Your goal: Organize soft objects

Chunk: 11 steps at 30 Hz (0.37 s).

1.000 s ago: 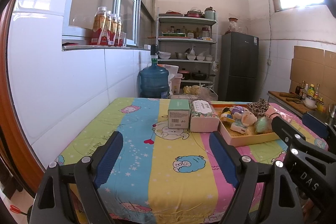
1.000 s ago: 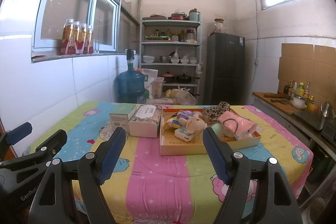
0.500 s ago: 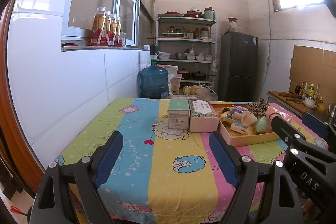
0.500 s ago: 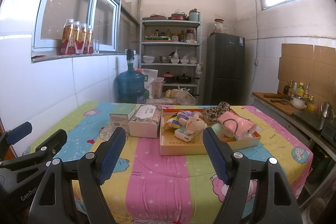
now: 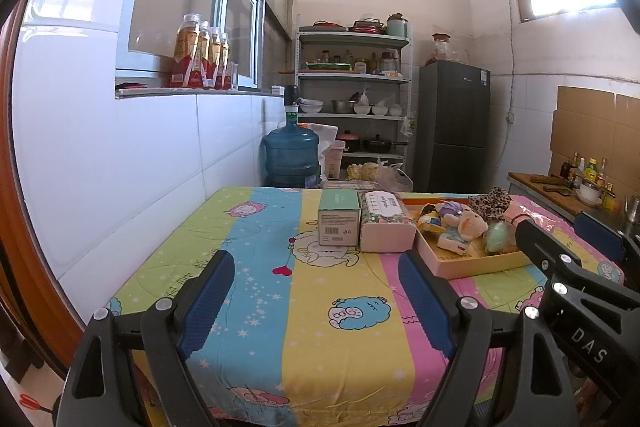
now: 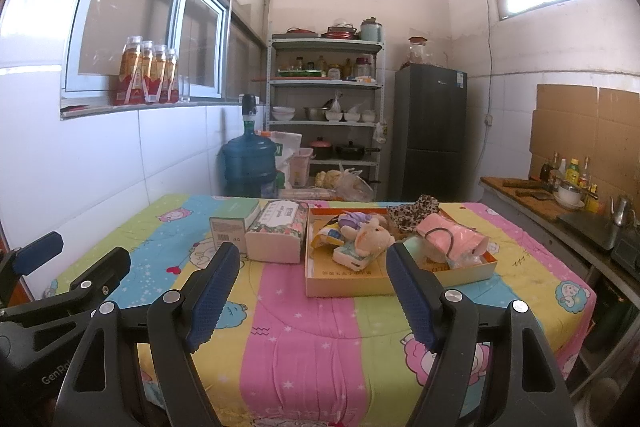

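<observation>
A shallow cardboard tray (image 6: 348, 283) sits on the table's right half. It holds a beige plush toy (image 6: 372, 237), a purple soft item (image 6: 356, 218), a tissue pack (image 6: 352, 257), a pink pouch (image 6: 452, 239), a leopard-print cloth (image 6: 416, 213) and a green soft item (image 5: 496, 235). The tray also shows in the left wrist view (image 5: 472, 263). My left gripper (image 5: 312, 291) is open and empty above the table's near edge. My right gripper (image 6: 312, 287) is open and empty, short of the tray.
A pink tissue box (image 6: 278, 231) and a green carton (image 6: 234, 221) stand left of the tray on the striped cartoon tablecloth (image 6: 304, 339). A tiled wall runs along the left. A water jug (image 6: 250, 167), shelves (image 6: 324, 107) and a fridge (image 6: 432, 131) stand behind the table.
</observation>
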Available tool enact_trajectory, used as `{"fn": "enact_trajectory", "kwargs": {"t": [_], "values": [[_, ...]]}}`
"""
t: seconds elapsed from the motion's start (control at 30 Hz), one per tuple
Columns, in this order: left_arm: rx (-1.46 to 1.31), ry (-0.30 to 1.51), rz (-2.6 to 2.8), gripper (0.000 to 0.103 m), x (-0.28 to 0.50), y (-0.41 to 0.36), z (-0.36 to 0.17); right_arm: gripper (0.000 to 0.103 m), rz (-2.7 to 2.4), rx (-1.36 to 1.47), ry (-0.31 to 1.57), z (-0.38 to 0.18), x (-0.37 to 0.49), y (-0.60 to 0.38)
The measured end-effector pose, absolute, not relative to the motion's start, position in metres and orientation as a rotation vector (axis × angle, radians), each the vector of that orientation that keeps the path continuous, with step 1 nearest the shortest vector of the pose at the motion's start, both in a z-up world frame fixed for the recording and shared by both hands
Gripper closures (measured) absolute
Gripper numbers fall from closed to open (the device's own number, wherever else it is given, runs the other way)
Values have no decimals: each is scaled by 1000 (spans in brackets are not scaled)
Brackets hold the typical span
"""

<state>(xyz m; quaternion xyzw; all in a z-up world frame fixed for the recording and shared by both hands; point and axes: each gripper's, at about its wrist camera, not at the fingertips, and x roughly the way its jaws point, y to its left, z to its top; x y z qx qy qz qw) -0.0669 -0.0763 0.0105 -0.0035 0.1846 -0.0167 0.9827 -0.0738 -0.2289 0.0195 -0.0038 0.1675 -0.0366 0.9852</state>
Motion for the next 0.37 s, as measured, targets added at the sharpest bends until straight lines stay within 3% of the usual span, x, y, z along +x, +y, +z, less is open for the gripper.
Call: {"fn": "enact_trajectory", "kwargs": {"t": [0.37], "values": [[-11, 388, -47, 19, -61, -74, 7, 26, -74, -7, 337, 19, -74, -229]]}}
